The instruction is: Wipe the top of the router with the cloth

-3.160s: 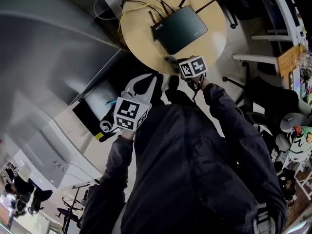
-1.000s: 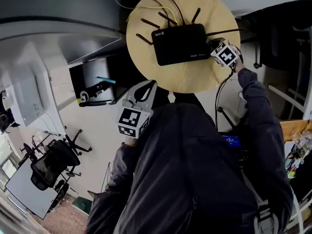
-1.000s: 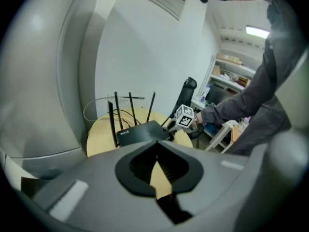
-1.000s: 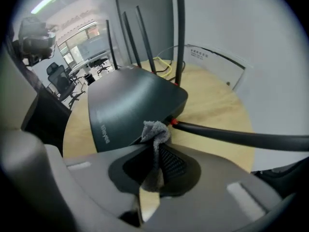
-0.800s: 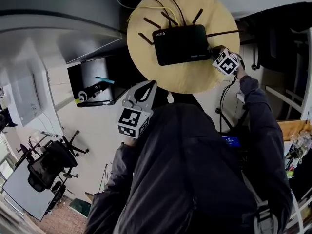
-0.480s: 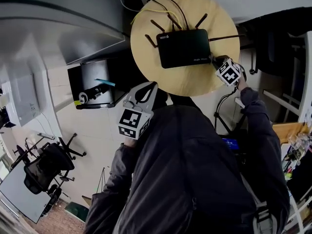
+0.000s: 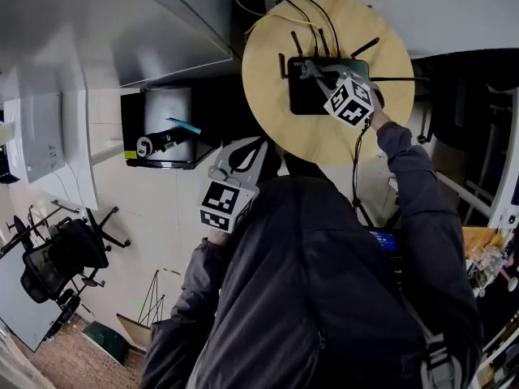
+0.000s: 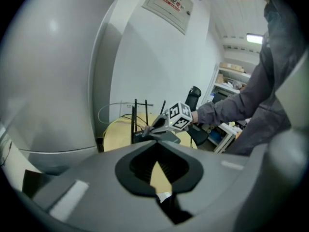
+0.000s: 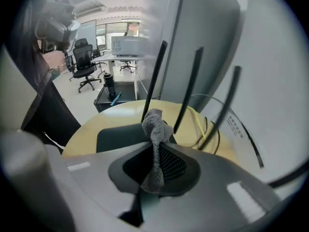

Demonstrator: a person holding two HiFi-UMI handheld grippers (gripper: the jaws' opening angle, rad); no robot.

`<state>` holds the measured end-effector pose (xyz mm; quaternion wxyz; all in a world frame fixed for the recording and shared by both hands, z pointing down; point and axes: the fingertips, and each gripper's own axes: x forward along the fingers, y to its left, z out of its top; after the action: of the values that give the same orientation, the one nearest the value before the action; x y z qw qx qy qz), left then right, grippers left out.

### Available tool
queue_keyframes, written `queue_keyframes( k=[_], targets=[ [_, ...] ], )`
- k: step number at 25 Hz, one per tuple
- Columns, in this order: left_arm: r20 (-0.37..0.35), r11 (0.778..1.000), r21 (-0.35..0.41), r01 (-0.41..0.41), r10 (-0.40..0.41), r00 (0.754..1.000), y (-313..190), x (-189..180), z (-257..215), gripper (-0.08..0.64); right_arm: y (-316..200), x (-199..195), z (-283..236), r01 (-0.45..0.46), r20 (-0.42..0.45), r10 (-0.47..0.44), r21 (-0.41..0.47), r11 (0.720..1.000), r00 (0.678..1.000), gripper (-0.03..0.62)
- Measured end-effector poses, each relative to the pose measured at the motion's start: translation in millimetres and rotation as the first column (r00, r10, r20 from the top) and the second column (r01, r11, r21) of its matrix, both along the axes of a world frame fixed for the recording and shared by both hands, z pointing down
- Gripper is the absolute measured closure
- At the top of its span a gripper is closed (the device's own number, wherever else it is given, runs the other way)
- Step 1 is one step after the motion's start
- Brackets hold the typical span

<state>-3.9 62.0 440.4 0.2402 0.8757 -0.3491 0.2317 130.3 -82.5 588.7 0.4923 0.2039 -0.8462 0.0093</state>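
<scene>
The black router (image 7: 312,96) lies on a round wooden table (image 7: 276,79), its antennas (image 9: 153,81) standing up at the far side. My right gripper (image 7: 310,70) reaches over the router's top, shut on a grey cloth (image 9: 155,124) that sticks up out of the jaw tips. In the right gripper view the router's dark top (image 9: 120,135) lies just below the right gripper (image 9: 153,146). My left gripper (image 7: 258,143) hangs off the table near the person's chest, shut and holding nothing. In the left gripper view, past the left gripper (image 8: 155,144), the right gripper (image 8: 161,124) shows above the router (image 8: 170,137).
Yellow and black cables (image 7: 302,13) run off the table's far side. A low black shelf with a bottle (image 7: 158,140) stands left of the table, an office chair (image 7: 57,258) further left. A large grey partition (image 7: 122,23) borders the table. A black cord (image 7: 355,168) hangs beneath the right gripper.
The right gripper has moved left, from the router's right end to above its top, with the cloth in it. The left gripper has kept its place by the chest.
</scene>
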Motion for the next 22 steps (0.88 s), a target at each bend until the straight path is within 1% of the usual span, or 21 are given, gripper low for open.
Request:
queue_keyframes(
  k=[2,5,8,11,14,17,20,22],
  targets=[
    [0.008,0.999,-0.004,0.033,-0.033,0.999,4,-12,0,0.56,-14,-27,10,0.052,-0.026,-0.051,0.015,0.999,0.998,0.565],
    [0.012,0.995,0.002,0.096,-0.096,0.995,4,-32,-5,0.56,-28,-48,23,0.084,-0.073,-0.083,0.015,0.996,0.994,0.565],
    [0.001,0.989,-0.005,0.15,-0.15,0.989,9,-49,-4,0.56,-24,-54,38,0.117,-0.126,-0.117,-0.008,0.993,0.985,0.565],
    [-0.01,0.985,-0.001,0.172,-0.172,0.985,12,-59,-4,0.56,-9,-52,40,0.13,-0.13,-0.134,-0.036,0.991,0.983,0.565],
    [-0.021,0.986,-0.003,0.167,-0.167,0.986,14,-62,-2,0.56,22,-49,39,0.159,-0.122,-0.168,-0.078,0.984,0.978,0.565],
    [-0.04,0.991,-0.015,0.135,-0.135,0.99,16,-61,3,0.56,62,-48,39,0.185,-0.109,-0.196,-0.102,0.977,0.975,0.565],
    [-0.043,0.994,-0.009,0.107,-0.107,0.993,10,-58,2,0.56,94,-48,39,0.196,-0.09,-0.205,-0.103,0.975,0.975,0.565],
    [-0.043,0.996,-0.008,0.083,-0.084,0.996,10,-52,3,0.56,106,-47,40,0.189,-0.081,-0.197,-0.091,0.978,0.977,0.565]
  ],
)
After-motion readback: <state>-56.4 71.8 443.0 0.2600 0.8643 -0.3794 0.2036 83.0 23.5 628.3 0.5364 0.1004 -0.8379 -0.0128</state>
